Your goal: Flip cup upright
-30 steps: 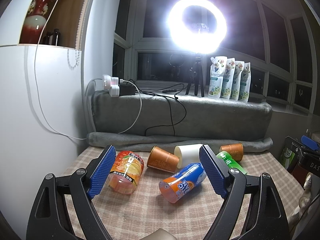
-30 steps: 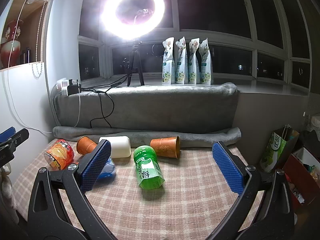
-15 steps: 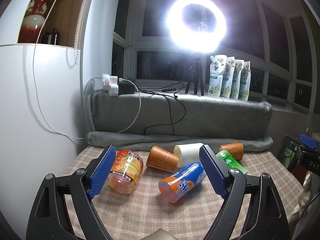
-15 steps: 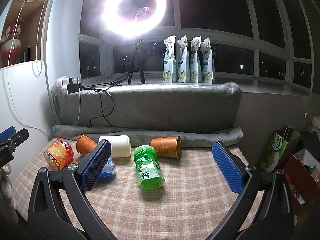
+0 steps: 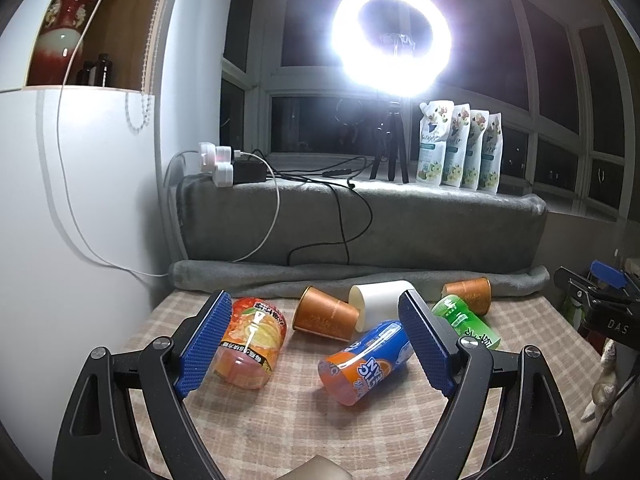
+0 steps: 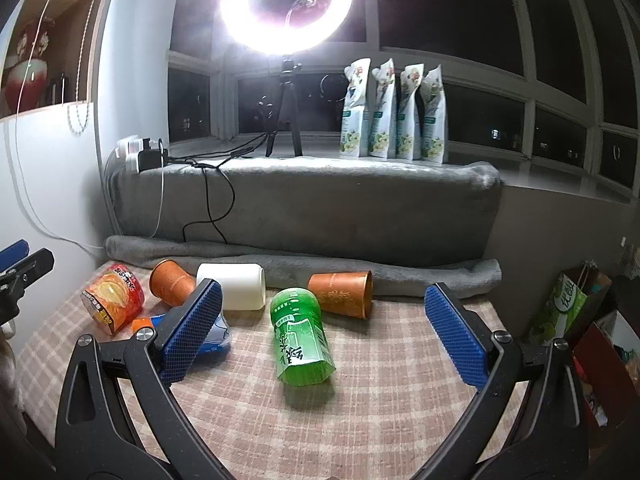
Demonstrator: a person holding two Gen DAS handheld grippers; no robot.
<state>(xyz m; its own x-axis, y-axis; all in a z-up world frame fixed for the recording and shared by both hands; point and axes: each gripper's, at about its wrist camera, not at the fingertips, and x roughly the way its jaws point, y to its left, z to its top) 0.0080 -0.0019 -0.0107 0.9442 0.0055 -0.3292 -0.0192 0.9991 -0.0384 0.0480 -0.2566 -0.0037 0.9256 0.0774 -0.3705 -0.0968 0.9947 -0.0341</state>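
**Six cups on their sides, both hand-held grippers spread and empty**

Checked cloth covers the desk [image 6: 400, 380], and a grey blanket [image 6: 304, 208] is draped over the ledge behind it, its rolled edge running along the back of the desk. Above that, a ring light [image 6: 286, 4] glares at top centre of my right view, with four pouches [image 6: 394, 112] lined up on the sill to its right.

Through my left camera, the left hand-held gripper [image 5: 316, 344] fills the lower frame with its jaws wide apart and nothing between the pads. An orange-label cup [image 5: 250, 344] lies on its side at lower left, just beside the left pad. A blue-and-orange cup [image 5: 366, 360] lies tilted at lower centre, partly behind the right pad. Beyond them, a brown cup [image 5: 326, 318] and a white cup [image 5: 380, 304] lie touching in mid-frame.

Through my right camera, the right hand-held gripper [image 6: 320, 332] is likewise released, jaws spread, holding nothing. A green cup [image 6: 300, 336] lies on its side in the centre of the frame, between the pads but beyond them, mouth toward me. Just behind it, against the blanket roll, a second brown cup [image 6: 344, 294] lies with its mouth to the right.
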